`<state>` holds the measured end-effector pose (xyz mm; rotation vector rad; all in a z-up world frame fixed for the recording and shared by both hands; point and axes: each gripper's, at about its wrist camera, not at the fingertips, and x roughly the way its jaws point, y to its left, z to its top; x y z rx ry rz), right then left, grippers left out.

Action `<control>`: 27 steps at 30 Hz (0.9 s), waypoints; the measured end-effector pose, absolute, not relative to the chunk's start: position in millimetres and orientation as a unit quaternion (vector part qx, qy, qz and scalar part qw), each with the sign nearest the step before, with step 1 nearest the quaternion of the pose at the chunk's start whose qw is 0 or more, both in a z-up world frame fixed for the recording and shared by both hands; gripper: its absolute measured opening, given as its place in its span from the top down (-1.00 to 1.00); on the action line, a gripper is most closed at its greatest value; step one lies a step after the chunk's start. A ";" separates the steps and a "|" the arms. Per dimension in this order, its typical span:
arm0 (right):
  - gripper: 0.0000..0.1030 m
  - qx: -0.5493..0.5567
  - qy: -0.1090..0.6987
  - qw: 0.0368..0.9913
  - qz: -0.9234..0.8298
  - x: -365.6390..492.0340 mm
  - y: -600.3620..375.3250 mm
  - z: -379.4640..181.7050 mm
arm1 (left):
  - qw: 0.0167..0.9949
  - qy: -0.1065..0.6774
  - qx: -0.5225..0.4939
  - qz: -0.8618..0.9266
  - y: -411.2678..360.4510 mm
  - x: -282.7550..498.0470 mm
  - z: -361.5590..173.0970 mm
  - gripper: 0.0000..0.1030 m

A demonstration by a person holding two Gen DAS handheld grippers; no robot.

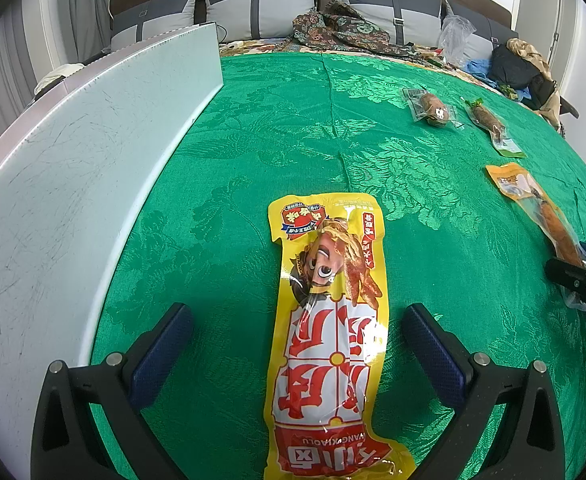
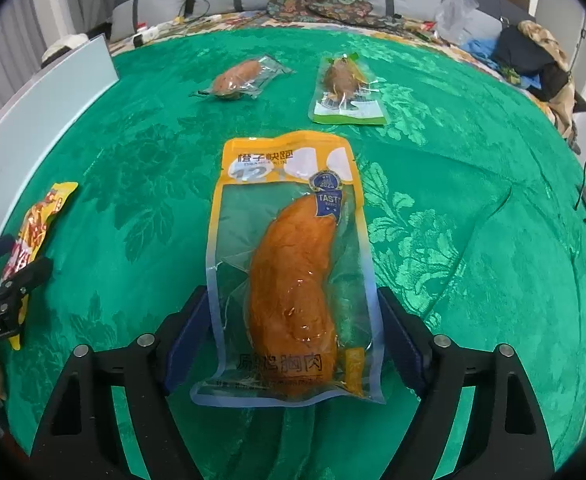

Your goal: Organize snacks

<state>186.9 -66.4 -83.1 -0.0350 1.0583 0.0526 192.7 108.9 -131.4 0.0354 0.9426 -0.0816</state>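
While jaws gape, orange pouch [image 2: 293,268] lies between, edges near pads.

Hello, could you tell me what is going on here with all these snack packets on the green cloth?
A person is sorting snacks with a gripper in each hand. The left gripper stands open around a long yellow packet lying flat on the green cloth. The right gripper straddles an orange packet of chicken breast, its fingers close beside the edges. Two smaller packets, a clear one and a green-edged one, lie farther back, untouched.
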 end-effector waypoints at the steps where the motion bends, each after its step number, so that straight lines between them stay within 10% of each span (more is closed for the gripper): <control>1: -0.72 -0.017 0.505 0.863 0.025 188.0 -66.1 -83.5 | 0.890 0.454 0.017 -0.039 108.9 192.8 -131.3 -1.00; 27: -0.87 -0.022 0.514 0.857 0.034 206.5 -67.2 -85.0 | 0.890 0.454 0.017 -0.039 109.0 192.6 -131.2 -1.00</control>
